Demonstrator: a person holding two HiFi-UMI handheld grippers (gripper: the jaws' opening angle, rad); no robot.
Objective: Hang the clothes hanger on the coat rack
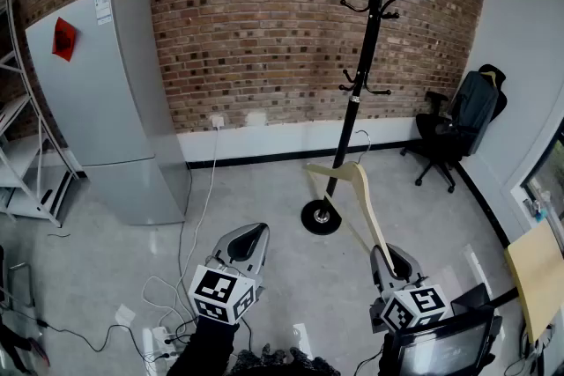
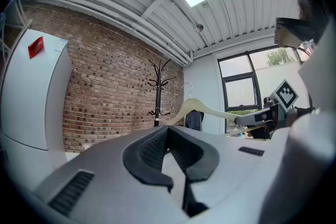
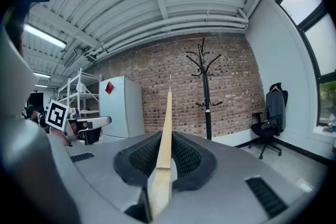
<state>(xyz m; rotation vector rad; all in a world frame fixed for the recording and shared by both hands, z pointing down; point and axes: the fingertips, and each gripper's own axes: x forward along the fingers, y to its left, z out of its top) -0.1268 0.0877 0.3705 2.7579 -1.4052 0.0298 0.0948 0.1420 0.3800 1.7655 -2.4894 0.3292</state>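
A pale wooden clothes hanger [image 1: 360, 199] with a thin metal hook is held by one arm in my right gripper [image 1: 389, 262], which is shut on it. In the right gripper view the hanger [image 3: 165, 140] runs edge-on between the jaws. The black coat rack [image 1: 368, 48] stands on a round base by the brick wall, just beyond the hanger's hook; the coat rack [image 3: 205, 92] also shows right of the hanger. My left gripper [image 1: 243, 246] is lower left, shut with nothing in it. The left gripper view shows the hanger [image 2: 206, 108] and the coat rack [image 2: 158, 91].
A grey fridge [image 1: 107, 101] stands at the left wall beside a white shelf unit [image 1: 26, 163]. A black office chair [image 1: 458, 126] with a jacket is at the right. Cables and a power strip [image 1: 163, 335] lie on the floor near my left.
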